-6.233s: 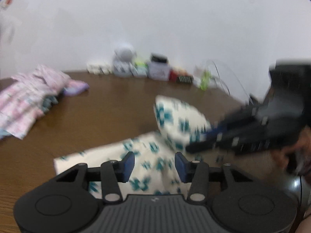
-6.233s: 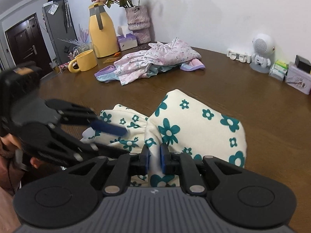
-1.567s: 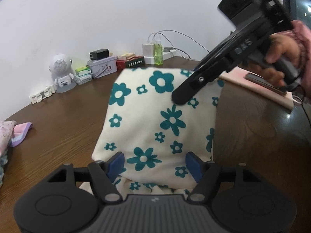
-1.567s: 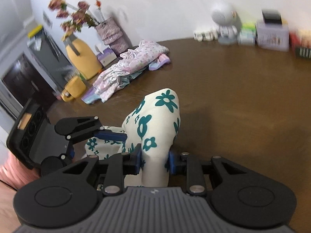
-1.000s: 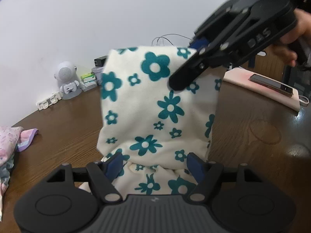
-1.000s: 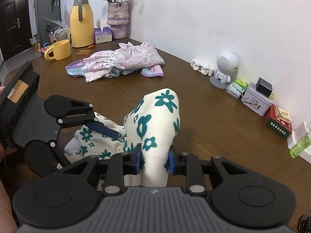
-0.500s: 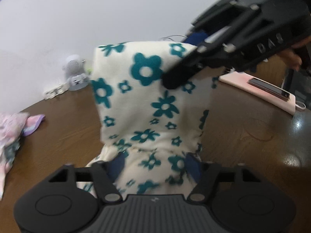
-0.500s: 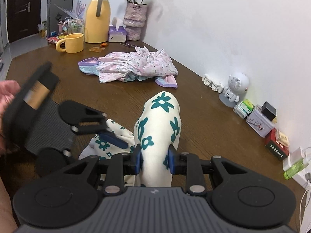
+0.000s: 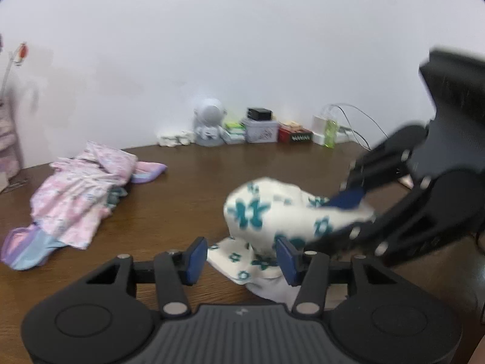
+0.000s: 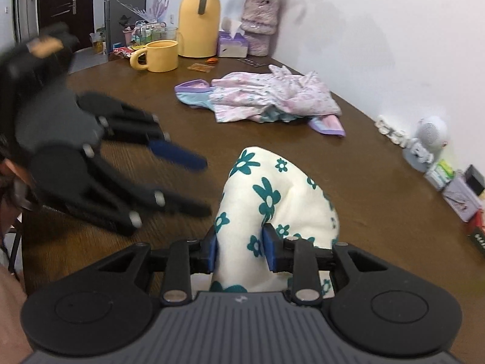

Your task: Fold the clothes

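Mid-fold on the cream cotton garment with teal flower print (image 10: 269, 200): one end lifted off the brown wooden tabletop (image 10: 379, 188) and bunched, the other end lying flat on the wood just ahead of the left gripper (image 9: 239, 256). Right gripper (image 10: 241, 250) clenched on the raised bundle, both blue fingers (image 10: 210, 250) pressed into the cloth. Left gripper spread wide, fingers (image 9: 195, 256) released, holding nothing, hovering just above the flat end; motion blur hides finer detail. Crumpled pink floral clothes with lilac trim (image 10: 272, 97) heaped well apart, toward the wall.

Next, probably: carry the lifted end over the flat layer, edges matched, lower slowly, then let go. Likely use for the free left fingers: pinning the bottom layer against dragging.
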`<state>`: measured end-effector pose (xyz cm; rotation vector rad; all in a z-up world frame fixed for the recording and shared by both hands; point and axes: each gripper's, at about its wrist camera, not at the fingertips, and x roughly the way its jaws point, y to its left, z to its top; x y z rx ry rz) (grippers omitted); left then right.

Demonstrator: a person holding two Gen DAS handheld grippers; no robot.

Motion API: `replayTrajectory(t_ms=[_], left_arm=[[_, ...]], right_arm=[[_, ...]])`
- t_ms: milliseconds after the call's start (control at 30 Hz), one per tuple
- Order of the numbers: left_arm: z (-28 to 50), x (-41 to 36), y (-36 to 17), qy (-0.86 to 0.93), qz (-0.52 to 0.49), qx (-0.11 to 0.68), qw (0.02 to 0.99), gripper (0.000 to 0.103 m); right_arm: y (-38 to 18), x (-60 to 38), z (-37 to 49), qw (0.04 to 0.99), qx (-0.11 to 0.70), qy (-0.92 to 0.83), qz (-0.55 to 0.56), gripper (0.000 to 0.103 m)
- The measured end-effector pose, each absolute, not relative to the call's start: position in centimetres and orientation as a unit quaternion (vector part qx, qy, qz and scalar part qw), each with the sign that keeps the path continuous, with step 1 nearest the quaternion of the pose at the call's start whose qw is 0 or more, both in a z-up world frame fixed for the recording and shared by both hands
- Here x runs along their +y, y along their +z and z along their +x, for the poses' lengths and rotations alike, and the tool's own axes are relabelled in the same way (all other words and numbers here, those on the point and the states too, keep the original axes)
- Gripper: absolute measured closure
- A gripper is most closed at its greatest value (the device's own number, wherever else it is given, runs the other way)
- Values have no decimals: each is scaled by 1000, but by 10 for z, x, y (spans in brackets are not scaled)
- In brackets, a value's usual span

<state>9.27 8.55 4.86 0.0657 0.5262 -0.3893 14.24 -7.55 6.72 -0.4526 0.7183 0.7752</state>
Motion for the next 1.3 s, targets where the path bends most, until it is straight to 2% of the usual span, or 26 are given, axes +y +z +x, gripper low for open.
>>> replayTrajectory(t_ms=[300,433,567,633,733,900,1000,1133,1300], left_arm=[[91,104,51,-196,-8,249,948,53],[106,98,51,-220,-38,254,941,58],[130,88,41,-234,-56,289,927,70],[138,85,32,-227,-52,308,923,71],[142,88,24,-226,-60,312,921,71],[141,84,20,-222,-47,313,922,70],[140,80,20,-214,-38,318,923,69],[141,77,13,-208,-25,329,921,66],[141,73,15,-199,-12,332,922,64]], right_arm=[[33,-61,147,851,351,354,-164,73],[25,-60,143,858,340,352,-155,70],[30,-72,138,853,338,376,-127,58],[37,-83,134,845,342,397,-109,51],[51,-107,129,838,340,419,-83,47],[69,-146,144,868,301,386,-89,48],[59,-148,162,855,310,405,-95,59],[28,-128,157,838,322,408,-168,59],[11,-119,148,844,306,398,-188,55]])
